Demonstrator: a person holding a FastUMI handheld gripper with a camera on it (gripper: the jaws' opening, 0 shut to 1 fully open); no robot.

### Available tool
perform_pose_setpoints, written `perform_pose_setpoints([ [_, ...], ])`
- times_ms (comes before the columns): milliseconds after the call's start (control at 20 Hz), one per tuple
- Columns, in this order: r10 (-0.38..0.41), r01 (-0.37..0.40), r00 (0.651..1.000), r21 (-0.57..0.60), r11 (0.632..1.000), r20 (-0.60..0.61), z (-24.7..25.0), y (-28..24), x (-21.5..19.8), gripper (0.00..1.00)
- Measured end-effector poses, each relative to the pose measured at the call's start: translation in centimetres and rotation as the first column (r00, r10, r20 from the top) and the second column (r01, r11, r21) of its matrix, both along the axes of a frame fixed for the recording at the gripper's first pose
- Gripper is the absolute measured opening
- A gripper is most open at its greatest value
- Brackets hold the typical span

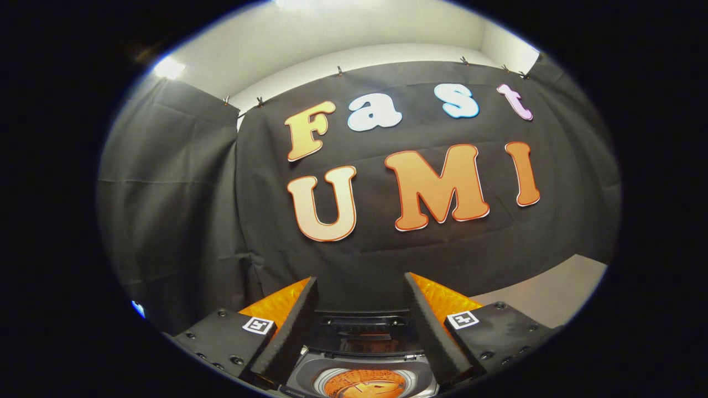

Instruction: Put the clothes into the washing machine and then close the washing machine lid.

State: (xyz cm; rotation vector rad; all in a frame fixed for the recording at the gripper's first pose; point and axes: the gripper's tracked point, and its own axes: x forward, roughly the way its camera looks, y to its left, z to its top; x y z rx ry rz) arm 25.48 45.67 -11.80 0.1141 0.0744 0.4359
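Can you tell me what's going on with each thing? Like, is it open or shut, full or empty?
Gripper: open, fingers spread apart, holding nothing.
Washing machine: between and below the fingers, its top opening uncovered.
Lid: raised at the back, not shut.
Drum: something orange shows inside; I cannot tell what.
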Motion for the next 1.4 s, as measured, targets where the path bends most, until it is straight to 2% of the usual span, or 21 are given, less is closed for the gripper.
perform_pose_setpoints([
  [400,-0.019,0.017,0.999,0.043,0.999,0.035,4.2,-4.8,-1.0,0.98],
  [550,-0.03,0.03,0.999,0.004,1.0,0.021,3.9,-5.9,1.7,0.98],
  [650,-0.047,0.047,0.999,-0.03,0.998,0.008,3.0,-5.4,5.1,0.98],
  [850,-0.038,0.03,0.995,-0.086,0.996,-0.091,-2.8,-0.4,13.1,0.98],
  [1050,-0.064,0.021,0.966,-0.173,0.985,-0.251,-12.5,3.9,18.9,0.98],
  [1200,-0.092,0.033,0.95,-0.198,0.98,-0.297,-15.9,5.0,21.4,0.98],
  [1400,-0.085,-0.01,0.933,-0.262,0.965,-0.35,-19.6,6.9,22.1,0.98],
])
